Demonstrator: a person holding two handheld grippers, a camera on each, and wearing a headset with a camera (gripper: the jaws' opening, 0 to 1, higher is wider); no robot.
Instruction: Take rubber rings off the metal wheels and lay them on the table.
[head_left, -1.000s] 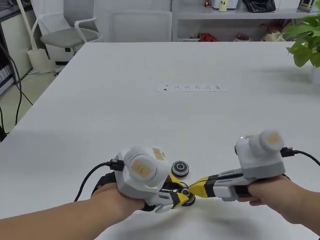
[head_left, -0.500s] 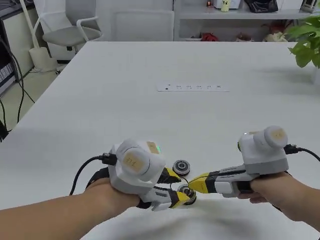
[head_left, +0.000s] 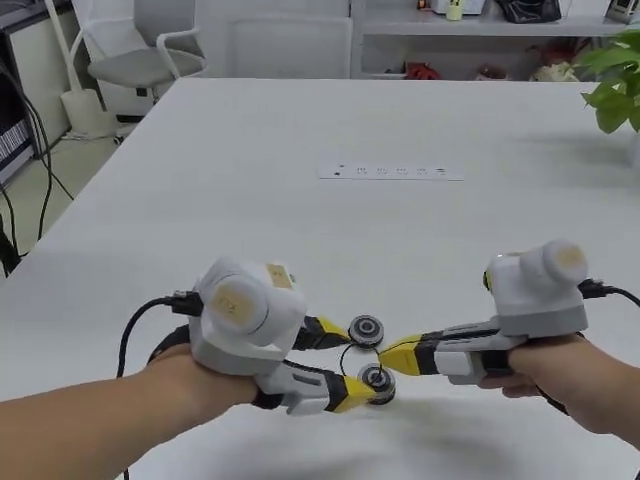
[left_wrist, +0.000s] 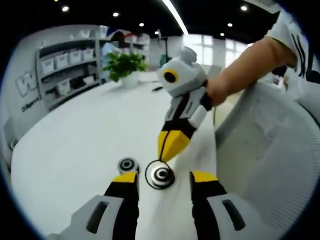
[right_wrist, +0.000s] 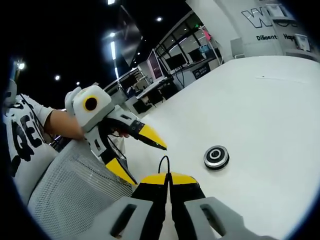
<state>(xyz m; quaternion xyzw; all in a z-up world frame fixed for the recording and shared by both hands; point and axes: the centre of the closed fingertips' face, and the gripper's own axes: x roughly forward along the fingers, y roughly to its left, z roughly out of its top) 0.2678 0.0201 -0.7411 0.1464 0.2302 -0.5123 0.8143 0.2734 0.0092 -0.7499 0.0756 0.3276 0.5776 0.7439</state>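
Right tongs (right_wrist: 168, 179): clenched on the ring (left_wrist: 147, 174), pinching its edge.
Left tongs (left_wrist: 163, 176): spread wide, straddling the wheel (head_left: 376, 380), gripping nothing.
Wheel: flat on the table (head_left: 300, 200), just beside the right tips.
Pull: probably up and off, toward the right hand.
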